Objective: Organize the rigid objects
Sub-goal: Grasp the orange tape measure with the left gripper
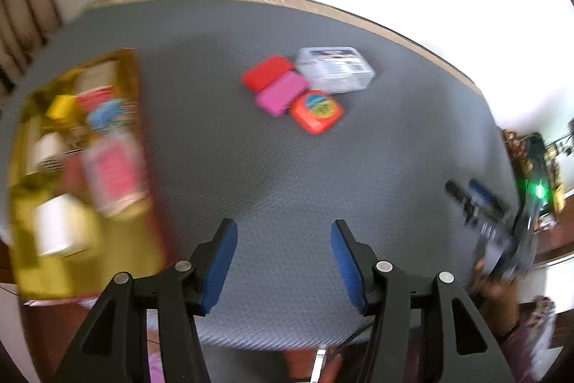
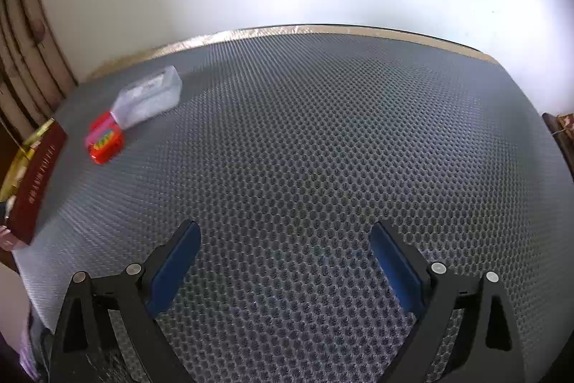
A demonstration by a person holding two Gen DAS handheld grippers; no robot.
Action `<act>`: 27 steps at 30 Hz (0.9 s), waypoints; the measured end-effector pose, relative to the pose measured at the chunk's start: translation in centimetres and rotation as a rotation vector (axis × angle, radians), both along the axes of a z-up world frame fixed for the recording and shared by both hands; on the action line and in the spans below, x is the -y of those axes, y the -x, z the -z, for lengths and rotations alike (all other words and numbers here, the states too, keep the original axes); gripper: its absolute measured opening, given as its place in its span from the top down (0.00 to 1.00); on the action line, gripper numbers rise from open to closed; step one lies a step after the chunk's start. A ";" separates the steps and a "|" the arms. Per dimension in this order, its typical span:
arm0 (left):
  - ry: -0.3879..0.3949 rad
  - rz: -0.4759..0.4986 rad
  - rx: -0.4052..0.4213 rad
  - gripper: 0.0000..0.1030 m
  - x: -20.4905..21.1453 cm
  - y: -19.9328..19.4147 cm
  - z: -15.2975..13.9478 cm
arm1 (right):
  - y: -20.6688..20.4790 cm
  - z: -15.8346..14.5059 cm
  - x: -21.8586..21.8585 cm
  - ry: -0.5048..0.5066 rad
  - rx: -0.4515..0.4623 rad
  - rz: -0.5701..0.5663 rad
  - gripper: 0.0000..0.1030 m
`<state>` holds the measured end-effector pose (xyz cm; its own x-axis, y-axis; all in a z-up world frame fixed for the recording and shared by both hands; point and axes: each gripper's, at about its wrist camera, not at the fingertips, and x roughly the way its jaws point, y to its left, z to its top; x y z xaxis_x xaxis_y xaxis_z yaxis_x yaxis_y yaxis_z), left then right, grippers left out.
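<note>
On the grey mat a red block (image 1: pixel 266 73), a pink block (image 1: pixel 282 93), an orange-red square case (image 1: pixel 317 111) and a clear plastic box (image 1: pixel 335 69) lie bunched together. My left gripper (image 1: pixel 284 227) is open and empty, above the mat well short of them. A gold-lined box (image 1: pixel 86 167) with several items sits to its left. My right gripper (image 2: pixel 285 228) is open and empty over bare mat; the clear box (image 2: pixel 149 96) and the orange-red case (image 2: pixel 106 146) lie far to its left. The right gripper also shows blurred in the left wrist view (image 1: pixel 473 191).
The box's dark red side (image 2: pixel 37 182) stands at the mat's left edge. The grey mat (image 2: pixel 323 149) ends at a tan table edge (image 2: pixel 323 28) by a white wall. Slatted furniture stands at the far left.
</note>
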<state>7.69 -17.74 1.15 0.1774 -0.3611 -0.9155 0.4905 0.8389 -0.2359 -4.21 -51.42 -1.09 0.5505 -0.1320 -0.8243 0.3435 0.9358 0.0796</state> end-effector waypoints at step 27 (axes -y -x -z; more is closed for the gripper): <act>-0.107 -0.319 -0.234 0.46 12.5 -10.1 6.2 | 4.5 -3.0 3.2 -0.269 0.163 -0.043 0.05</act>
